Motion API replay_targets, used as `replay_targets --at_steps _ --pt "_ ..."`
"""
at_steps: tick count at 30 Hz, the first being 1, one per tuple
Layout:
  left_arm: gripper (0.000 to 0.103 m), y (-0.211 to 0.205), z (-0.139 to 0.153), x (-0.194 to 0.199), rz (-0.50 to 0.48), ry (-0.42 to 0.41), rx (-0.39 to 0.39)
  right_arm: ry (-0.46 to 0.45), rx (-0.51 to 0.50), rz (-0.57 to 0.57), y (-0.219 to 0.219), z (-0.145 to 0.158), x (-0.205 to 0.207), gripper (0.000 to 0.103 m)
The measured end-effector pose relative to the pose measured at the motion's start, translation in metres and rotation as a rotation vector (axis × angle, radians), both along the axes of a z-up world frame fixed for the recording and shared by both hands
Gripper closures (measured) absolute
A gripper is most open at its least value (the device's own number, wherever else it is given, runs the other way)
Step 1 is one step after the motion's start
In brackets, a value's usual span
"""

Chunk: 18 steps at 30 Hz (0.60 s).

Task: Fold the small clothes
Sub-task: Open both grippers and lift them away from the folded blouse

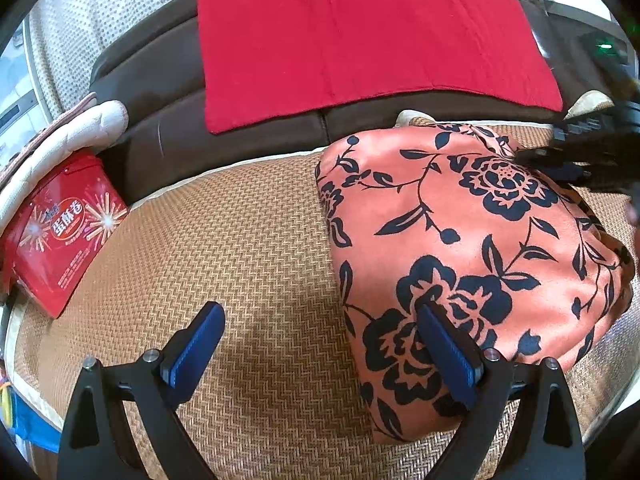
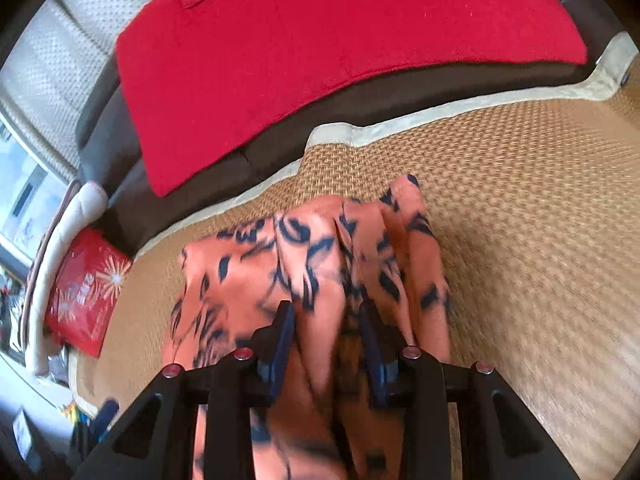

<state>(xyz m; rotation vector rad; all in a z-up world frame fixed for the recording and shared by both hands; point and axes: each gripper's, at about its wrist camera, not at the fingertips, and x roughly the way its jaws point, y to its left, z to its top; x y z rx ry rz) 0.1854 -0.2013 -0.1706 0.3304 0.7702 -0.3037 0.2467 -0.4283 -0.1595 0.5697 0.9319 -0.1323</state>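
An orange garment with black flowers (image 1: pixel 460 240) lies folded on the woven mat (image 1: pixel 248 248), right of centre in the left wrist view. My left gripper (image 1: pixel 322 316) hovers open at its near left edge; the right finger (image 1: pixel 444 344) is over the cloth, the left finger (image 1: pixel 200 336) over bare mat, and nothing is between them. In the right wrist view my right gripper (image 2: pixel 326 316) is shut on a bunched fold of the same garment (image 2: pixel 312 248), which hangs pleated and blurred from the pads. The right gripper (image 1: pixel 576 160) also shows as a dark blur at the garment's far right corner.
A red cloth (image 1: pixel 360 40) covers the brown sofa cushion (image 1: pixel 152 112) behind the mat. A red snack box (image 1: pixel 60 232) leans at the left edge beside a white padded cushion (image 1: pixel 80 128). Bare mat (image 2: pixel 540 220) stretches to the right of the garment.
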Motion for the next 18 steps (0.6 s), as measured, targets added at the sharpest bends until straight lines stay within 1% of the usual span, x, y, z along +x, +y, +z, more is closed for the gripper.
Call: replay_targets --at_steps 2,3,4,5,6,8,11,13,18 --pt "0.006 0.002 0.005 -0.006 0.007 -0.006 -0.001 0.008 -0.023 0.020 0.007 0.014 -0.019 0.065" --pt "0.006 0.002 0.007 -0.007 0.014 -0.011 0.001 0.015 -0.040 0.031 0.012 0.020 -0.027 0.061" --pt "0.006 0.003 0.012 -0.011 0.024 -0.021 0.002 0.021 -0.064 0.047 0.017 0.030 -0.041 0.053" --pt "0.006 0.005 0.018 -0.017 0.037 -0.035 -0.006 0.016 -0.077 0.053 0.021 0.039 -0.052 0.038" --pt "0.006 0.007 0.024 -0.022 0.048 -0.041 -0.018 -0.001 -0.089 0.052 0.024 0.049 -0.066 0.034" --pt "0.006 0.014 0.039 -0.039 0.079 -0.054 -0.052 -0.053 -0.109 0.058 0.030 0.072 -0.094 0.033" --pt "0.006 0.023 0.062 -0.062 0.106 -0.072 -0.099 -0.082 -0.146 0.062 0.042 0.103 -0.133 0.033" --pt "0.006 0.030 0.083 -0.080 0.115 -0.106 -0.120 -0.092 -0.175 0.059 0.051 0.120 -0.157 0.033" --pt "0.004 0.041 0.130 -0.120 0.142 -0.188 -0.115 -0.150 -0.227 0.053 0.071 0.157 -0.202 0.033"
